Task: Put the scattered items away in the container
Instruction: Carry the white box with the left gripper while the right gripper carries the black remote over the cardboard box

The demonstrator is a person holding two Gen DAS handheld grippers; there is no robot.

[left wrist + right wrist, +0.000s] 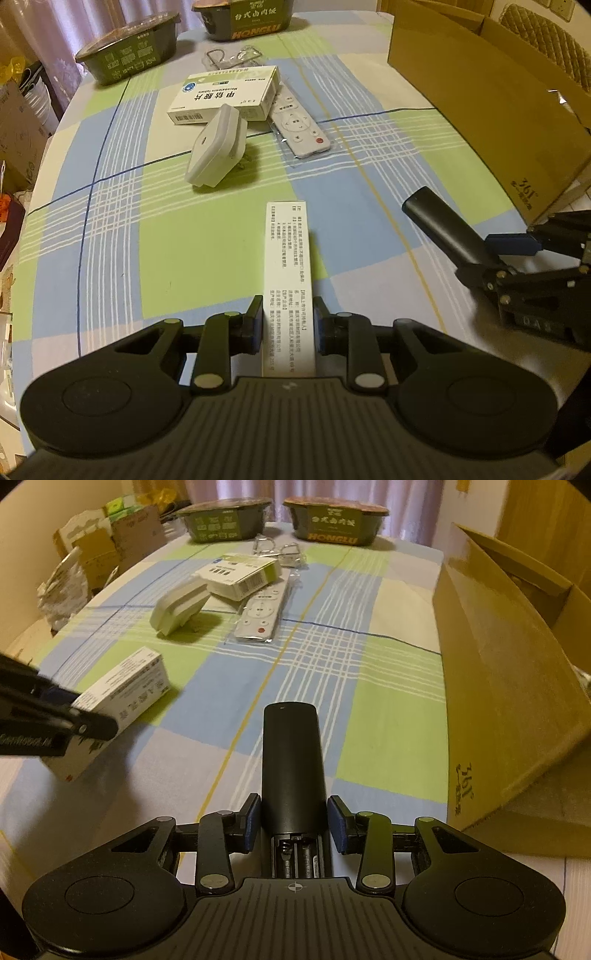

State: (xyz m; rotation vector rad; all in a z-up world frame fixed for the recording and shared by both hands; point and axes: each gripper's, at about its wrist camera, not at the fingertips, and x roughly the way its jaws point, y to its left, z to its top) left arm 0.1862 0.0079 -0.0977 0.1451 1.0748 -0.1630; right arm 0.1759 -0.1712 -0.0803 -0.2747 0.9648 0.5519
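My left gripper (pixel 288 325) is shut on a long white printed carton (pixel 289 258) that points away over the plaid tablecloth (pixel 147 240). From the right wrist view, that carton (pixel 125 686) sits in the left gripper (pixel 79 720) at the left edge. My right gripper (pixel 294 823) is shut on a black remote (pixel 293 757) whose battery bay is open at the near end. From the left wrist view, the remote (pixel 443 229) juts up-left out of the right gripper (pixel 495 254). The open cardboard box (pixel 498 701) stands right of both grippers.
A white medicine box (pixel 225 96), a white plug adapter (pixel 218 147) and a bagged white remote (pixel 299 125) lie mid-table. A clear bag of metal clips (pixel 232 57) and two green food bowls (pixel 129 51) (pixel 243 18) sit at the far edge. Cluttered cartons (pixel 103 546) stand beyond the left side.
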